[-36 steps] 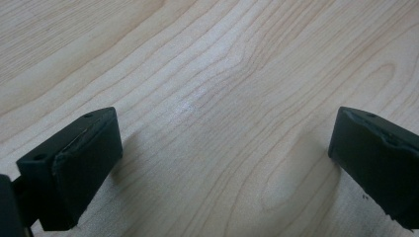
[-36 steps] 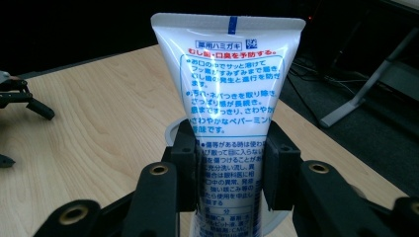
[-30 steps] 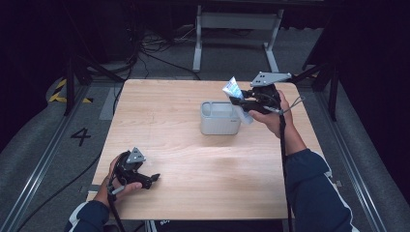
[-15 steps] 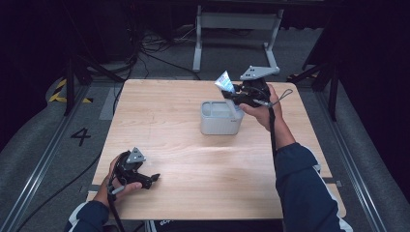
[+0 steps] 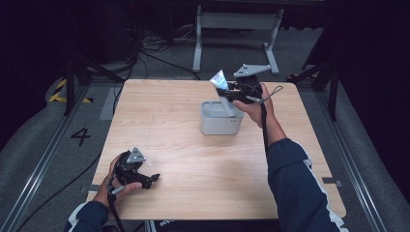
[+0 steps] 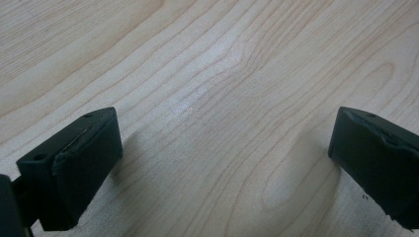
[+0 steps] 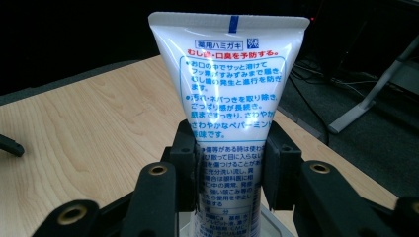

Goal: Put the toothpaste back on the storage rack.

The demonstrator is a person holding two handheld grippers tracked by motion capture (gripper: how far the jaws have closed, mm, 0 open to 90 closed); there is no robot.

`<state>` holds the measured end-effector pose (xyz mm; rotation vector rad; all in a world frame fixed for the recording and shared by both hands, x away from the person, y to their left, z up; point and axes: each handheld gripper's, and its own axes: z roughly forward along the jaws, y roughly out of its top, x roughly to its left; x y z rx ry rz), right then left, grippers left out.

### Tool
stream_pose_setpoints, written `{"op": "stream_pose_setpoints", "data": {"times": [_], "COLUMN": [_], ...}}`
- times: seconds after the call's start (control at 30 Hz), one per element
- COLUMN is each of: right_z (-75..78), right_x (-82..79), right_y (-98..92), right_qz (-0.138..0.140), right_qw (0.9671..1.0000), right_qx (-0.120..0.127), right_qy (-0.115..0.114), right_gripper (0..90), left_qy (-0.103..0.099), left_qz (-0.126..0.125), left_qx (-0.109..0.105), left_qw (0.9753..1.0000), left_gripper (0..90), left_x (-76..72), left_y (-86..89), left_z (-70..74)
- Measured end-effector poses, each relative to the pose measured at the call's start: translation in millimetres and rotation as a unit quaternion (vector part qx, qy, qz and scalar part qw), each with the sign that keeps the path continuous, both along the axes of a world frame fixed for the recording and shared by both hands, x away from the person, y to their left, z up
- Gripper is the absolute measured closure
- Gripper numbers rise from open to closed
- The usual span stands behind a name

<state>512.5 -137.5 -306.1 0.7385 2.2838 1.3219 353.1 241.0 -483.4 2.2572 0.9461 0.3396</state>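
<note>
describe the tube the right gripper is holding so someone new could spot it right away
On the wooden table, find the grey bin near the far right. Just above it, the right gripper clamps a white tube, crimped flat end up. It alone carries blue and red Japanese print.

We count two handheld grippers: the left gripper (image 5: pixel 153 178) near the table's front edge and the right gripper (image 5: pixel 227 92) at its far side. One toothpaste tube (image 7: pixel 231 94) stands between the right gripper's jaws. One grey rectangular container (image 5: pixel 220 119) sits on one wooden table (image 5: pixel 193 159). Behind the table we make out what appears to be one metal stand (image 5: pixel 237 21), though the background is dark.
</note>
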Motion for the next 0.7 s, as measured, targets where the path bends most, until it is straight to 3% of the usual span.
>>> {"op": "stream_pose_setpoints", "data": {"times": [0.4, 0.7], "right_z": [-2.6, -10.9], "right_x": [6.2, 13.9], "right_y": [13.1, 13.6], "right_qz": [0.005, 0.0], "right_qw": [1.0, 1.0], "right_qx": [0.002, 0.006], "right_qy": [-0.007, 0.006], "right_gripper": [65.0, 64.8], "left_qy": [0.001, 0.0], "left_qz": [-0.001, 0.0], "left_qx": [-0.001, -0.002], "left_qw": [1.0, 1.0], "left_gripper": [0.4, 0.5], "left_x": [0.0, -0.1], "left_y": [0.0, 0.0], "left_z": [-0.2, -0.2]}}
